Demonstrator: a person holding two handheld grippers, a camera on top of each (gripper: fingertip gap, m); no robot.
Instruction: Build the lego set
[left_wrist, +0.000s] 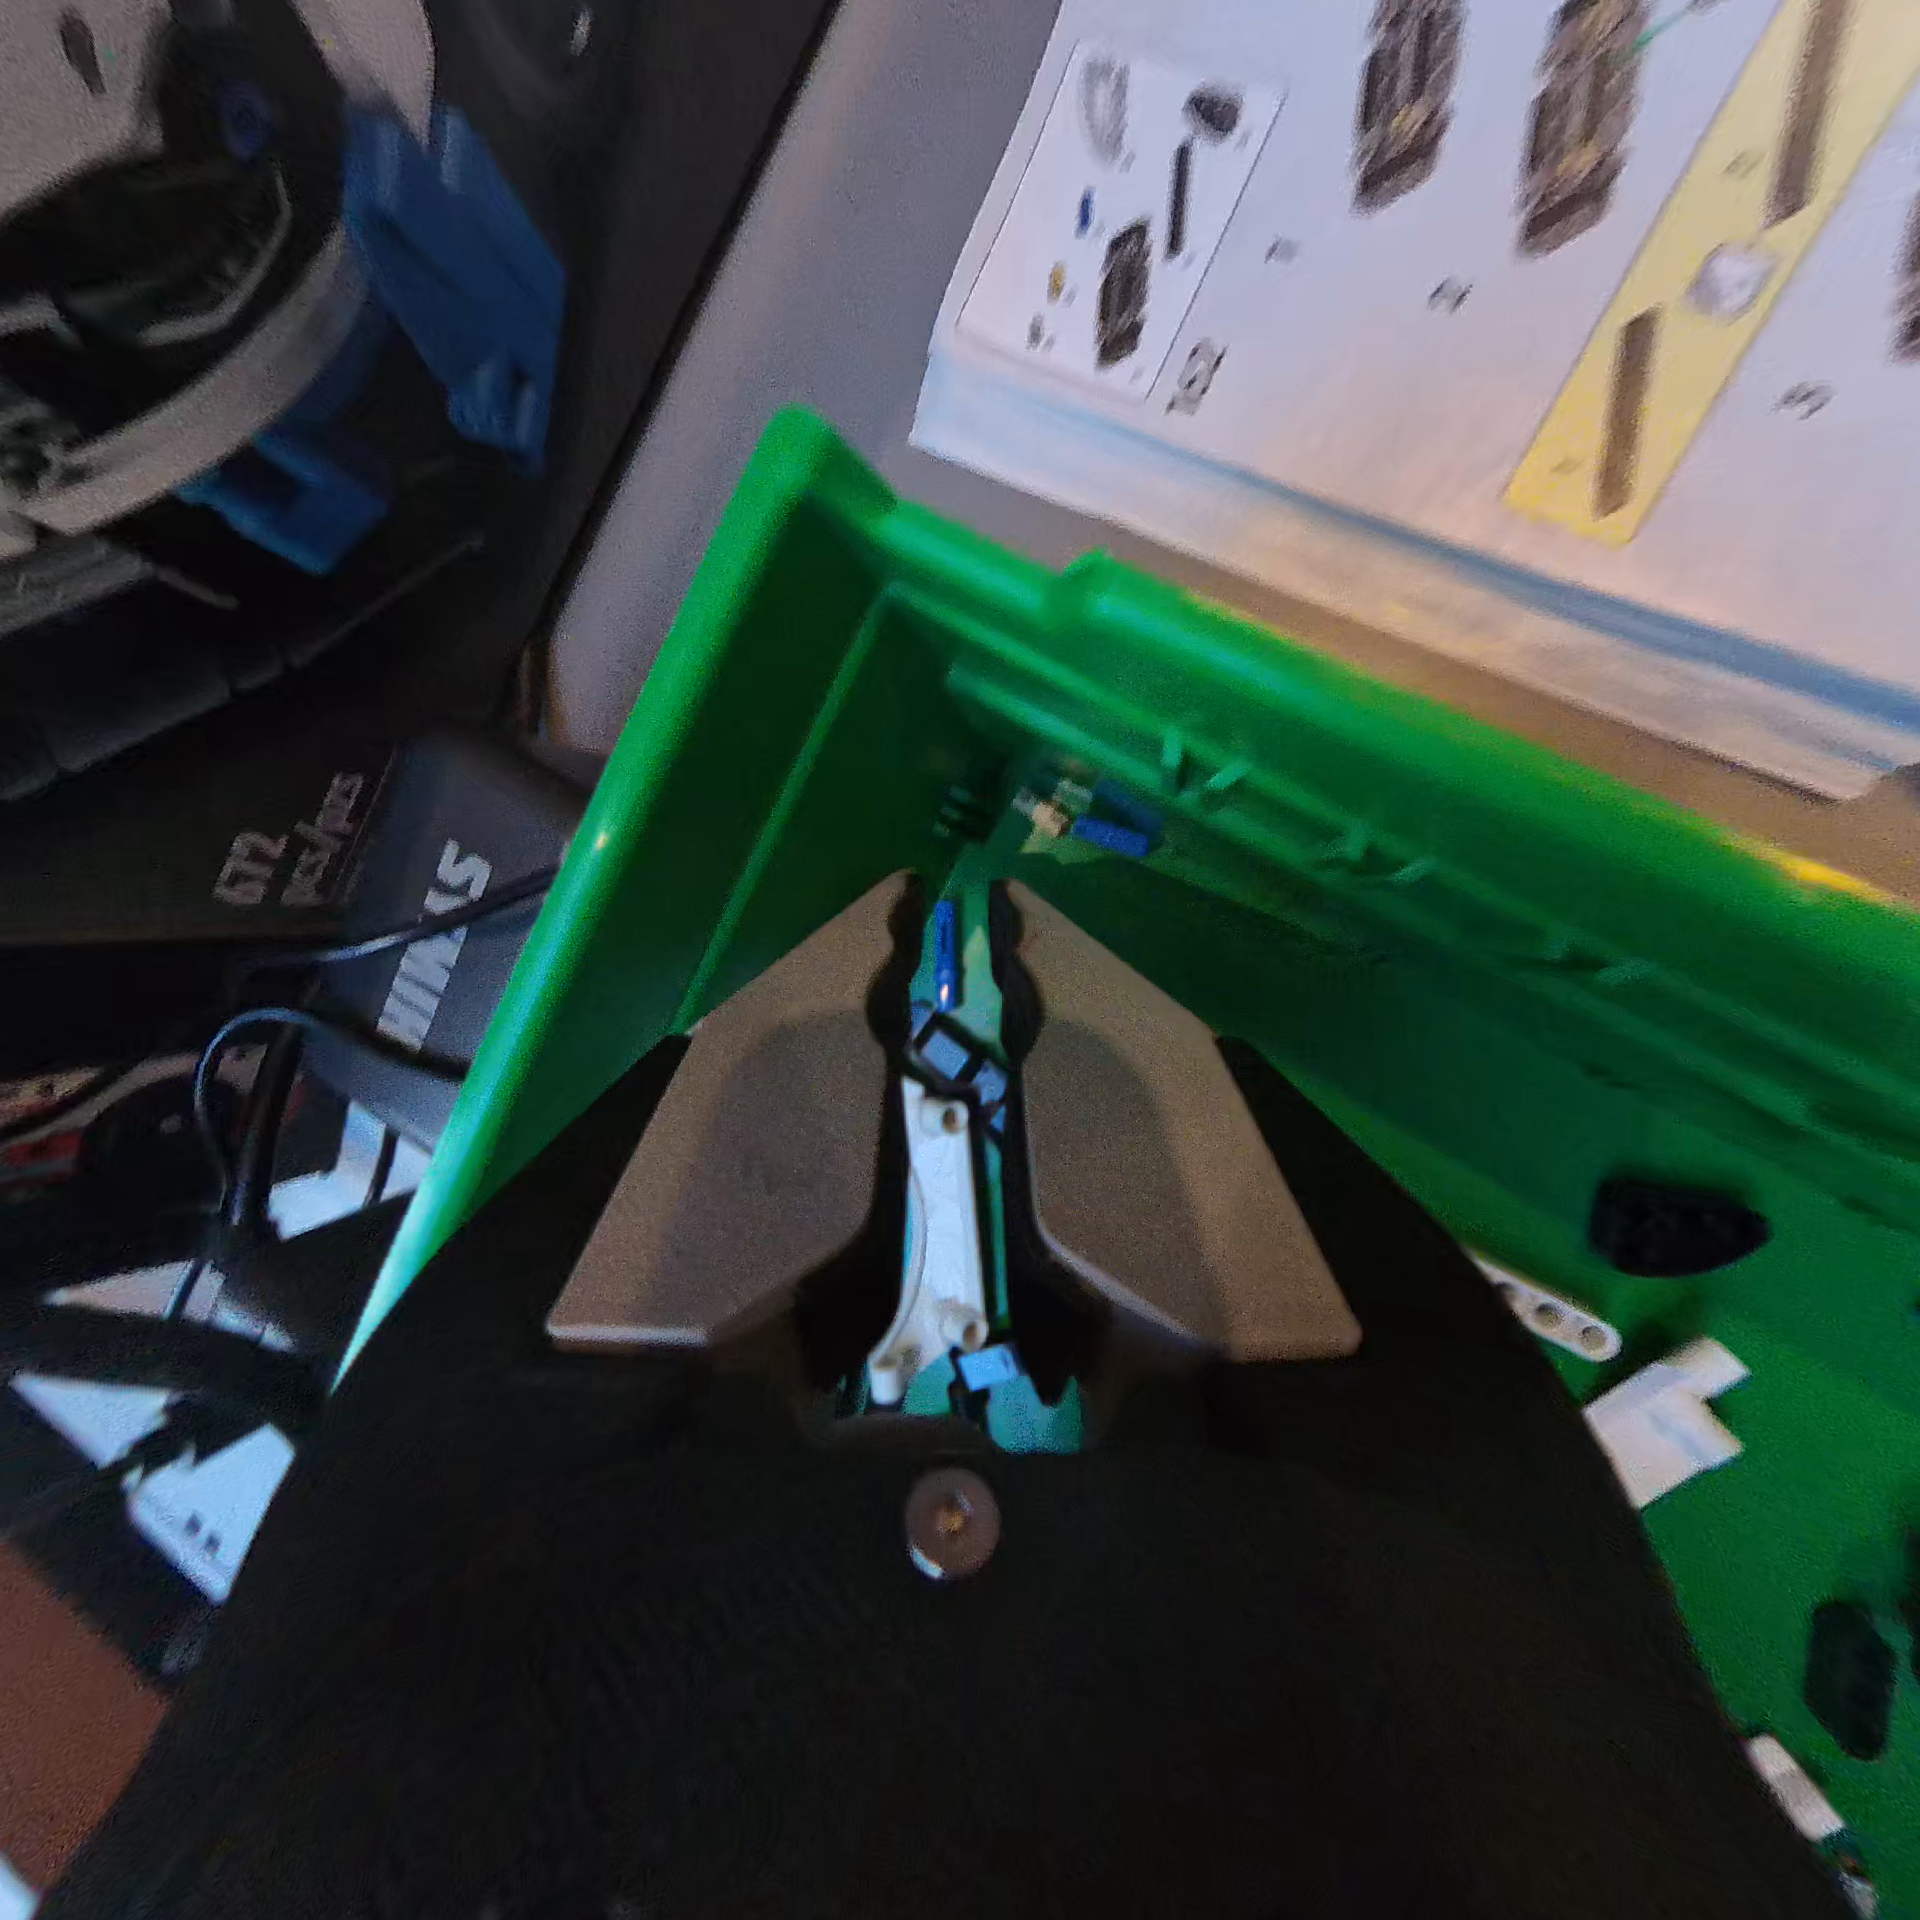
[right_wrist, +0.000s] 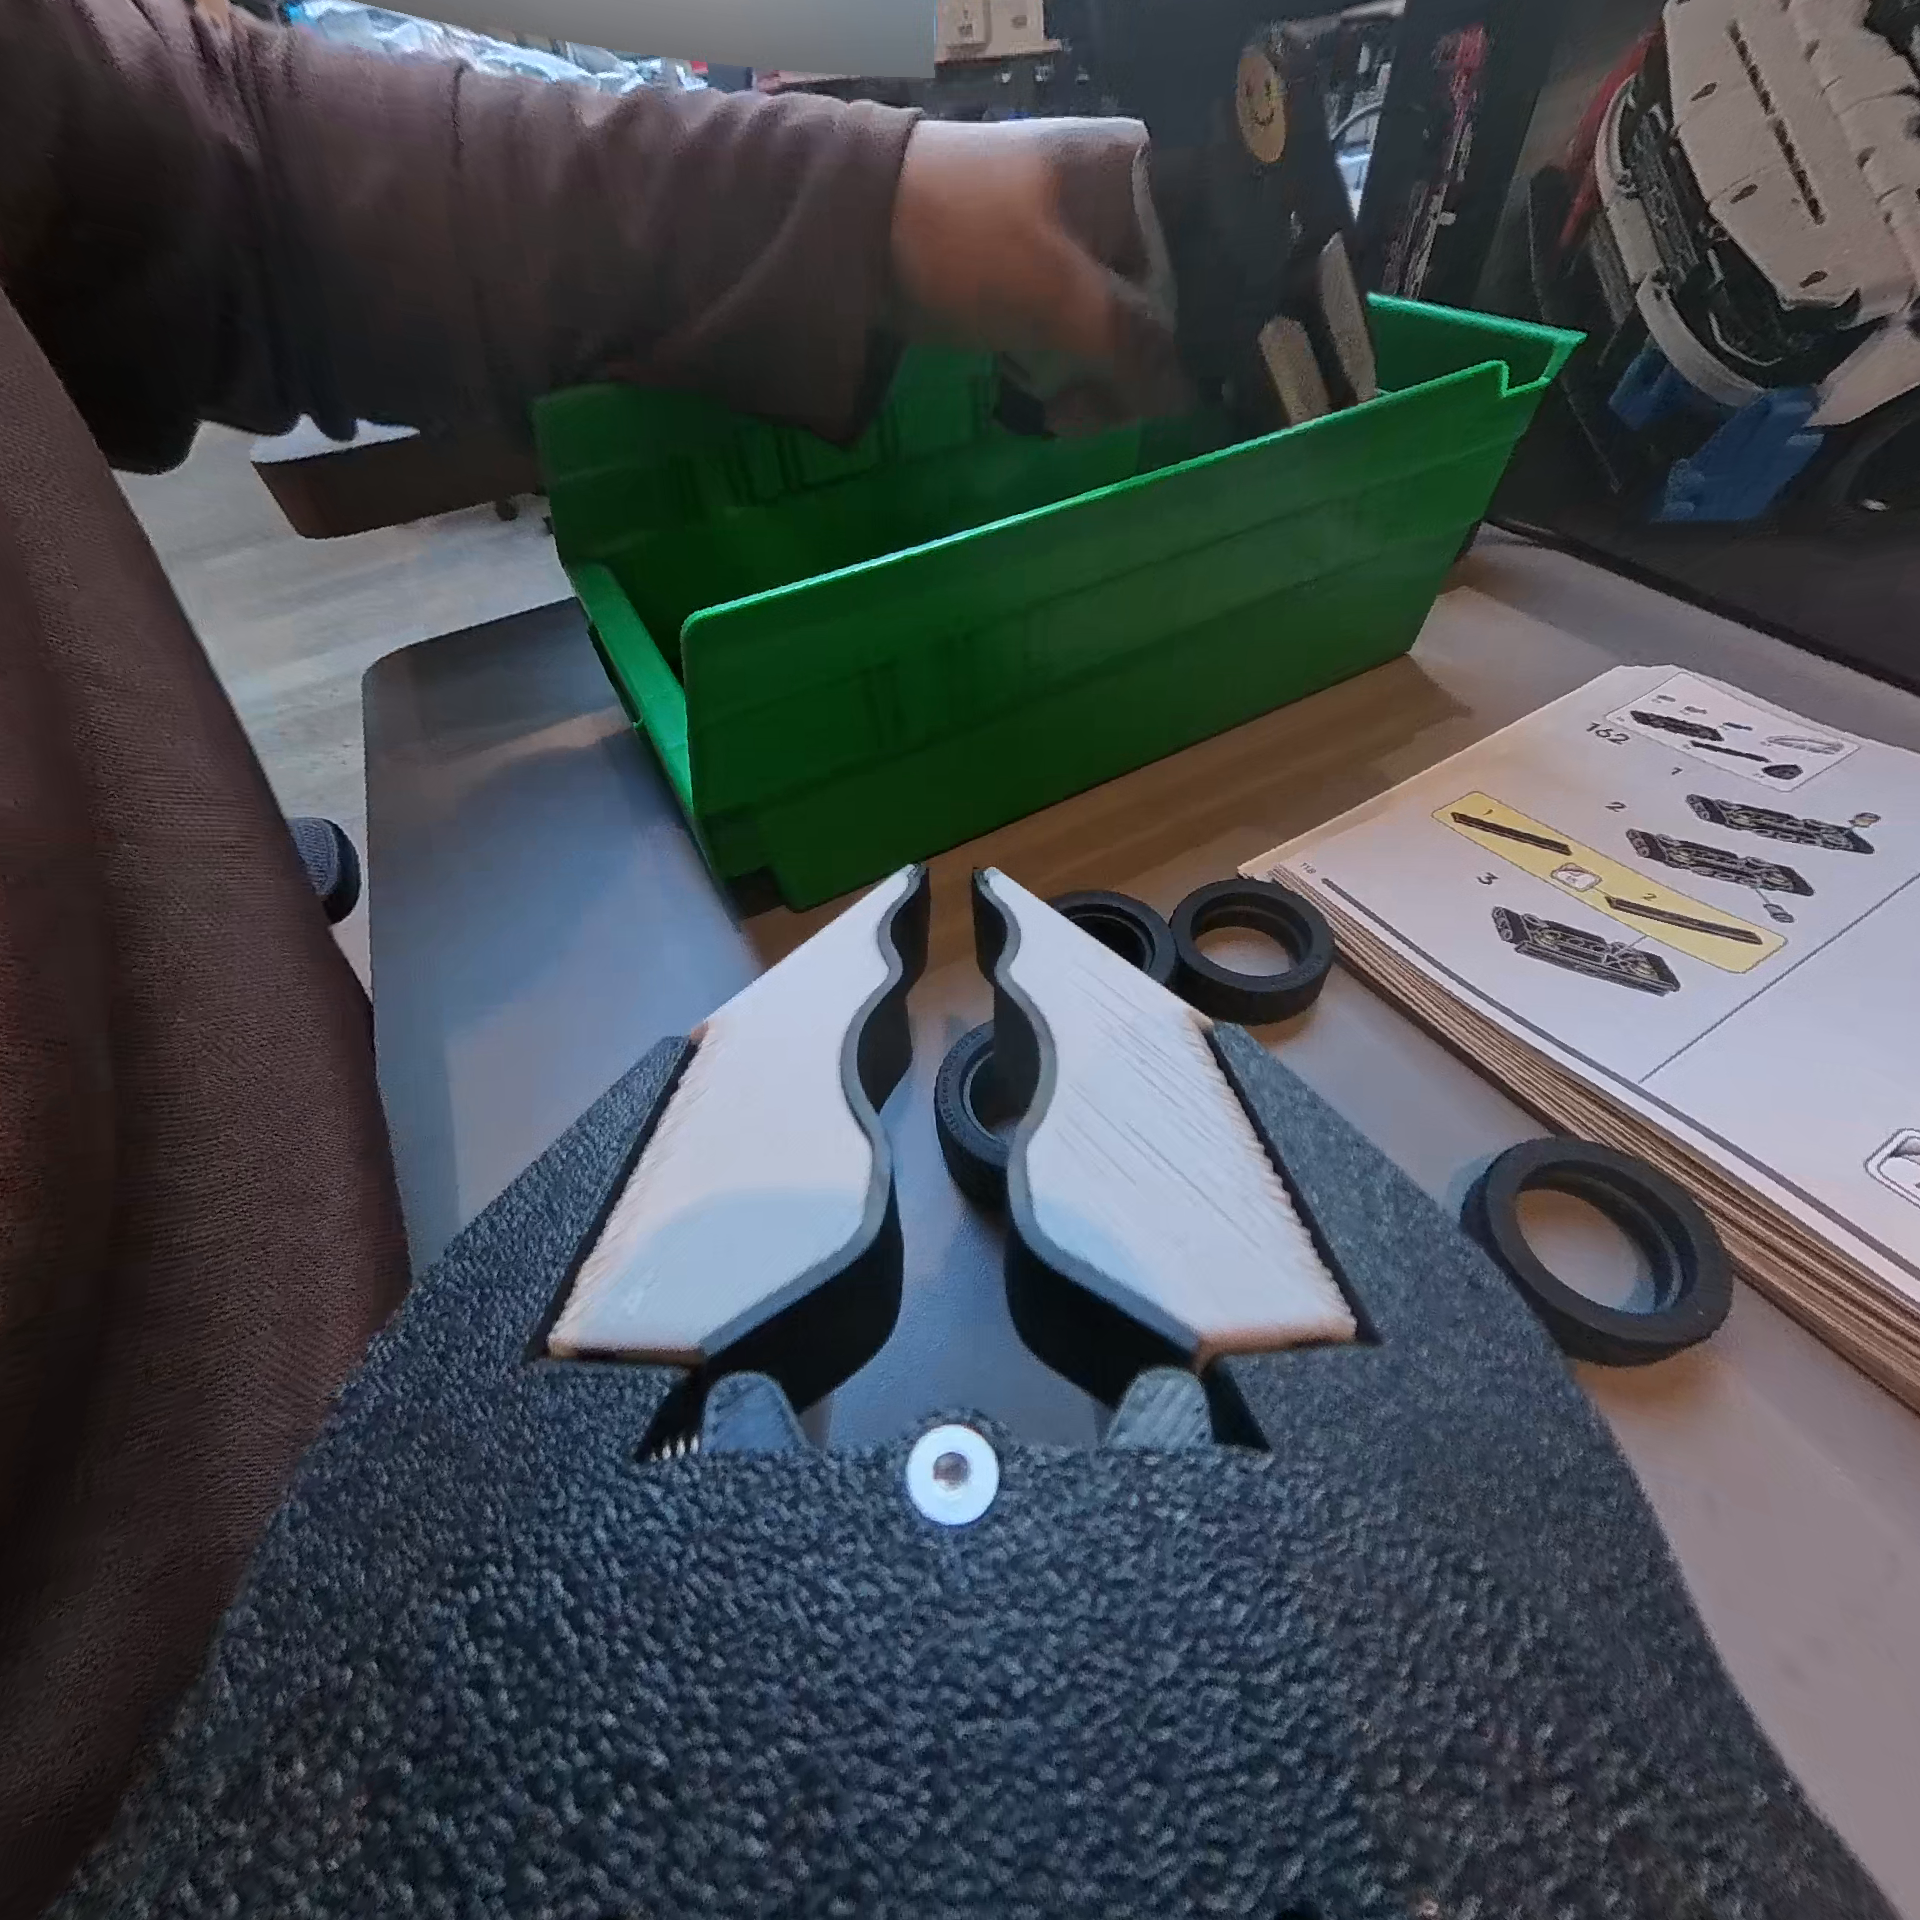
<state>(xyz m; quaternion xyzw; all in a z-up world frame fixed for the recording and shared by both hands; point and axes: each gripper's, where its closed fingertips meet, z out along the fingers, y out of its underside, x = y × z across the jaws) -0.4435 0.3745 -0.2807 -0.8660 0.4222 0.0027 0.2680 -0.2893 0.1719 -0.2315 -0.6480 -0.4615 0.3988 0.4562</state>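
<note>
Left wrist view: the left gripper (left_wrist: 951, 894) reaches down into a corner of the green bin (left_wrist: 1351, 748), its fingers slightly spread with nothing pinched between them; loose lego pieces (white (left_wrist: 940, 1195), blue (left_wrist: 1117, 826) and black (left_wrist: 1673, 1226)) lie on the bin floor, and the instruction booklet (left_wrist: 1455, 364) lies open on the table beyond the bin.

Right wrist view: the right gripper (right_wrist: 951, 883) hovers over the table (right_wrist: 520, 883), fingers narrowly parted and empty, above four black tyres (right_wrist: 1252, 951) lying between the bin (right_wrist: 1039, 707) and the booklet (right_wrist: 1662, 935), while the person's left hand (right_wrist: 1018, 249) holds the other gripper (right_wrist: 1314, 364) inside the bin
</note>
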